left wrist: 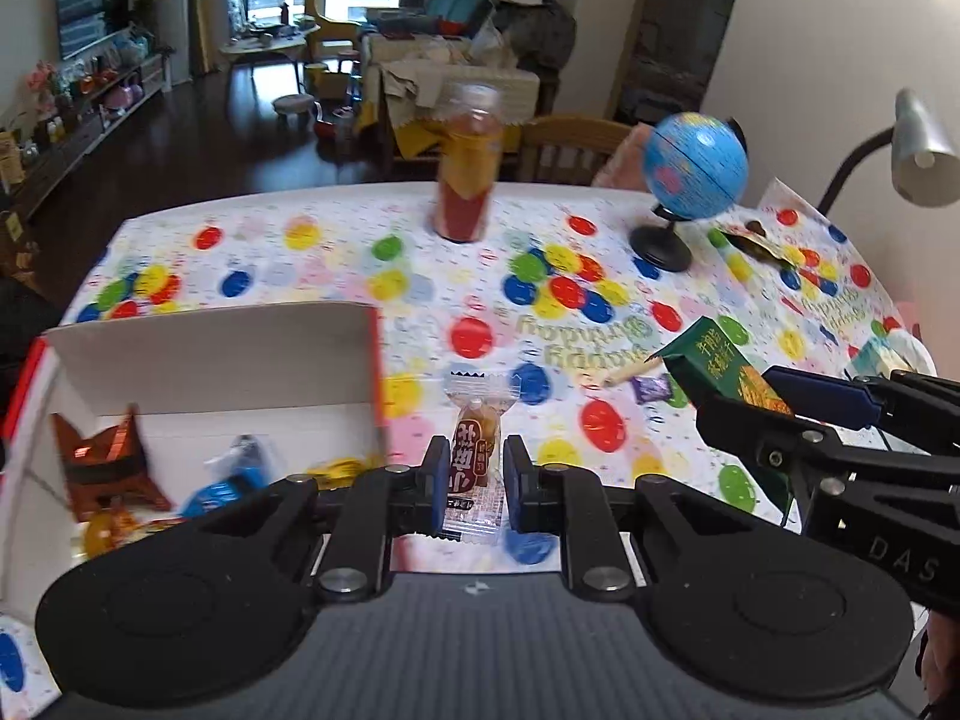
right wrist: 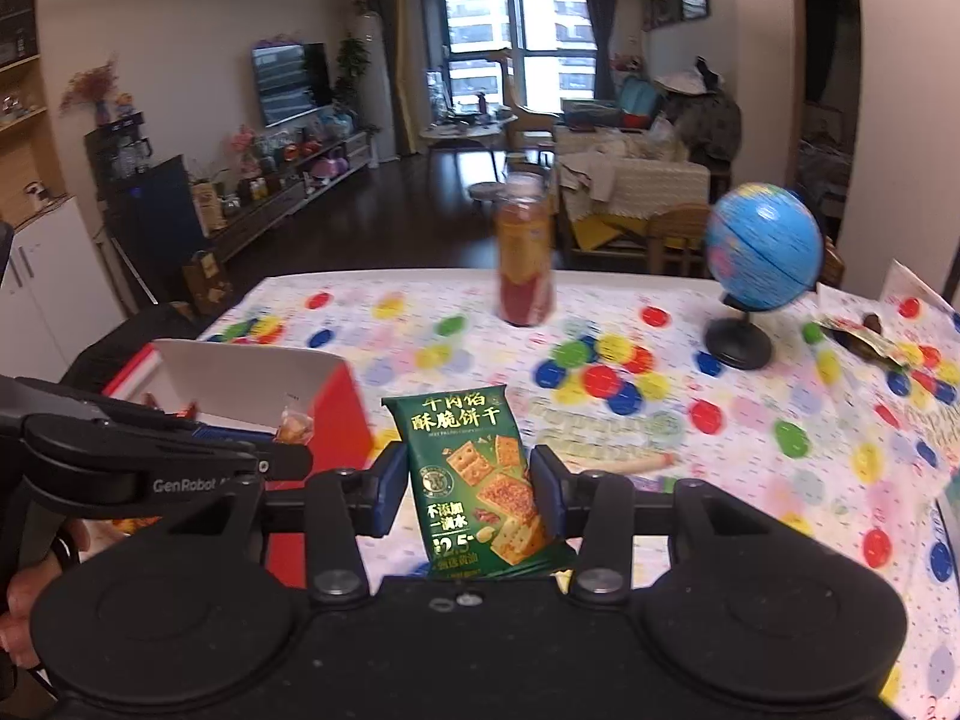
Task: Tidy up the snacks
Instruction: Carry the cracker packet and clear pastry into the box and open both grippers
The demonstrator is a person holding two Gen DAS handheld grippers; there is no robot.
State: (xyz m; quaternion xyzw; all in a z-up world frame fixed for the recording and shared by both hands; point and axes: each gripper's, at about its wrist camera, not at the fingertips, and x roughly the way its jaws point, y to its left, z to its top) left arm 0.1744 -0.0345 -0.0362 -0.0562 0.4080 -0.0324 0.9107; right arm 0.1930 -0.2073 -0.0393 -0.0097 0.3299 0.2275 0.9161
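Observation:
My left gripper [left wrist: 476,474] is shut on a small clear snack packet with a brown filling [left wrist: 477,450], held above the table just right of the box. The red-and-white cardboard box [left wrist: 210,354] lies at the left with several wrapped snacks inside, such as a brown packet [left wrist: 105,462] and a blue one [left wrist: 231,480]. My right gripper [right wrist: 471,492] is shut on a green cracker packet [right wrist: 480,480], held above the table; it also shows in the left wrist view [left wrist: 720,372]. The box shows in the right wrist view [right wrist: 252,384], left of the cracker packet.
A balloon-print tablecloth [left wrist: 540,276] covers the table. A drink bottle [left wrist: 468,168] stands at the far edge. A blue globe [left wrist: 693,168] stands at the back right. A small purple candy [left wrist: 651,387] and a stick snack [left wrist: 633,372] lie mid-table. A desk lamp [left wrist: 918,150] is at far right.

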